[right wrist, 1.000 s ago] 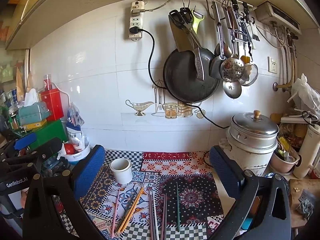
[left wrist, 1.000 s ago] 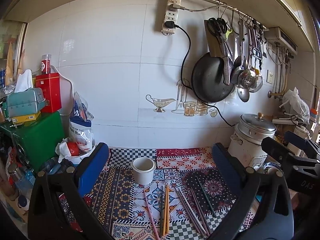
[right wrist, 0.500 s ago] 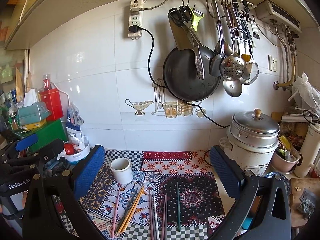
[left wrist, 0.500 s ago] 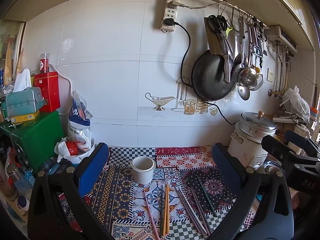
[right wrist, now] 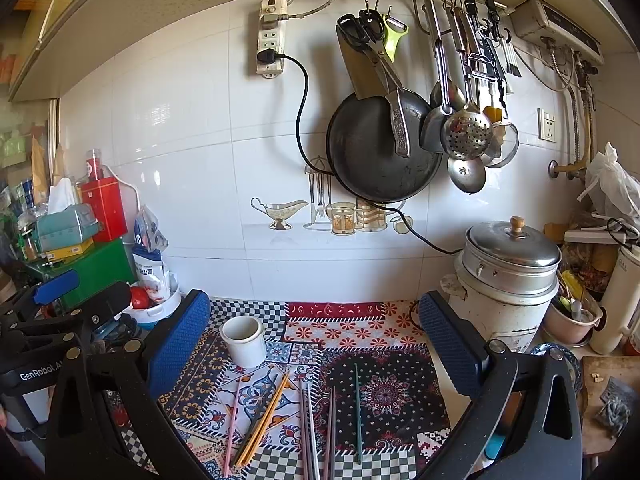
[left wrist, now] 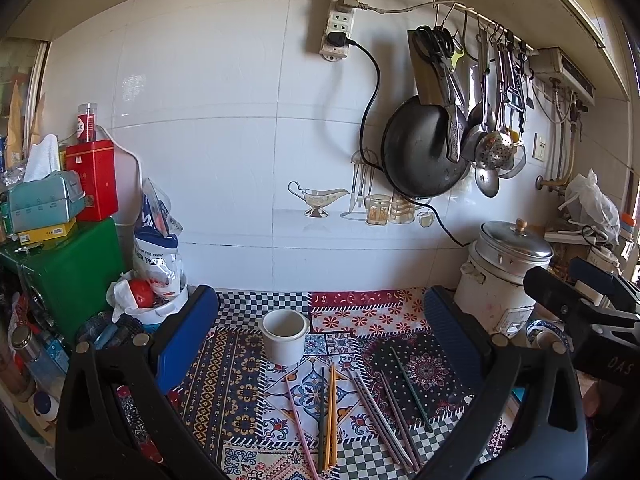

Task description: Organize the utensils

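Down at the bottom centre, loose chopsticks (left wrist: 330, 416) lie on the patterned cloth (left wrist: 240, 380), their near ends cut off by the frame edge, just below the white cup (left wrist: 285, 336). Both the left gripper (left wrist: 316, 334) and right gripper (right wrist: 314, 338) hang spread wide, empty.

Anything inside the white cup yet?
Nothing sticks out of the white cup; its visible inner wall is bare. The rim hides the bottom. The chopsticks lie on the cloth.

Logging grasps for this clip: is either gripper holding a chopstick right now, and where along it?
Nothing is held. The left gripper and right gripper are both open above the mat; the chopsticks lie untouched.
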`<state>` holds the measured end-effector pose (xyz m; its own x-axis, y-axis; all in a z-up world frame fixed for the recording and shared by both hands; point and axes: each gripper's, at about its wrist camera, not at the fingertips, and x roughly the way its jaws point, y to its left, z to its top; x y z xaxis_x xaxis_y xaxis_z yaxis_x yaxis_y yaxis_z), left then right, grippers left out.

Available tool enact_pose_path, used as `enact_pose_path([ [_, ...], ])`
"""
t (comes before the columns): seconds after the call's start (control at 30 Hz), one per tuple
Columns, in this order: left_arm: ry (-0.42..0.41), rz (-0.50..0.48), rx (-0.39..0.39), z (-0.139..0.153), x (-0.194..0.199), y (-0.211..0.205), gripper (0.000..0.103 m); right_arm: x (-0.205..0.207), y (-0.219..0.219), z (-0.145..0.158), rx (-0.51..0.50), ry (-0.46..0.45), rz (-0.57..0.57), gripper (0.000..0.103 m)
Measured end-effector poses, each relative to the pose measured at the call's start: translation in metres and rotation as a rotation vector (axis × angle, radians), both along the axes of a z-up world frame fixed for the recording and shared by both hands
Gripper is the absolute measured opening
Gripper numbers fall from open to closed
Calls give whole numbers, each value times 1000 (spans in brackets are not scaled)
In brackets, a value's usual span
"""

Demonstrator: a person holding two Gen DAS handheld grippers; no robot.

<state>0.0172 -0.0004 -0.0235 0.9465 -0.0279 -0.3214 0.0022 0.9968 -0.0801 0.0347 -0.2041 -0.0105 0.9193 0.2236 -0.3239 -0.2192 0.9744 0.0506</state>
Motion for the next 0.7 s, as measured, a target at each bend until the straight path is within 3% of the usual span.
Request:
enact_pose_path([
  [0.7,17,3,-3,-1,9,0,103,5,0,-1,-4,5,2,103],
])
